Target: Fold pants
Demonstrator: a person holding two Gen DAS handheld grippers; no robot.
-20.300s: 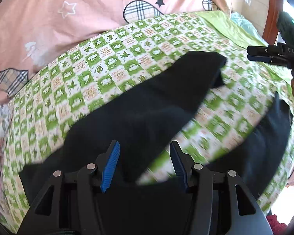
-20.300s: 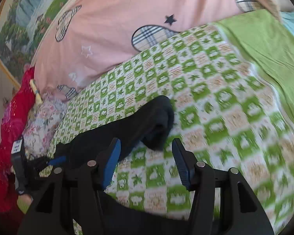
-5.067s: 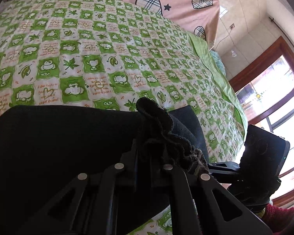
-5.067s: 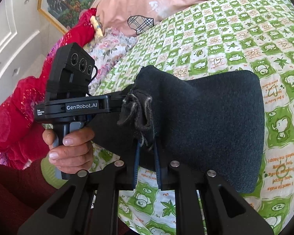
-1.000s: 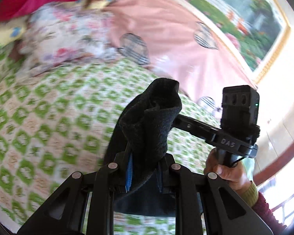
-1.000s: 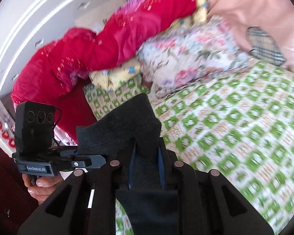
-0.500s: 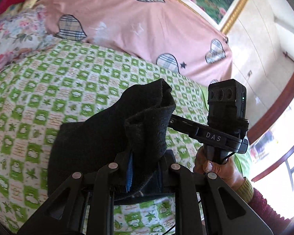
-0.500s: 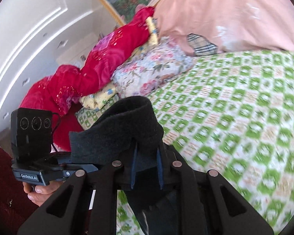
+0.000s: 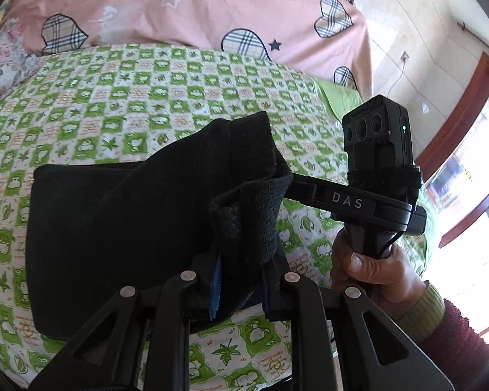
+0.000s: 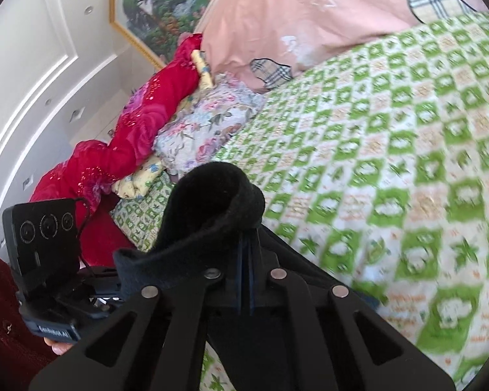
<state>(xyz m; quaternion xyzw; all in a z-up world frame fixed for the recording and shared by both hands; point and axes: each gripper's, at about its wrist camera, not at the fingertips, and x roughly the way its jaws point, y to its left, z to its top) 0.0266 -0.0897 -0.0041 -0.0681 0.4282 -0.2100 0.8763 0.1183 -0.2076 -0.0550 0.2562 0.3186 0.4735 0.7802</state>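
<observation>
The left gripper (image 9: pixel 239 272) pinched a fold of the black pants (image 9: pixel 120 228) above the green-checked bed (image 9: pixel 146 97); the right gripper (image 10: pixel 247 280) had closed, seemingly off the fabric.

Left wrist view looked forward and down along the left gripper (image 9: pixel 239 280), close over the folded pants (image 9: pixel 124 228) on the green checked bedspread (image 9: pixel 146 97), toward the pink quilt (image 9: pixel 195 6) and window (image 9: pixel 472 176). Right wrist view looked flatter across the bedspread (image 10: pixel 391 163) toward the framed picture (image 10: pixel 166 9). Shared: pants (image 10: pixel 212 202), bedspread, quilt (image 10: pixel 309 16); each saw the other gripper.
</observation>
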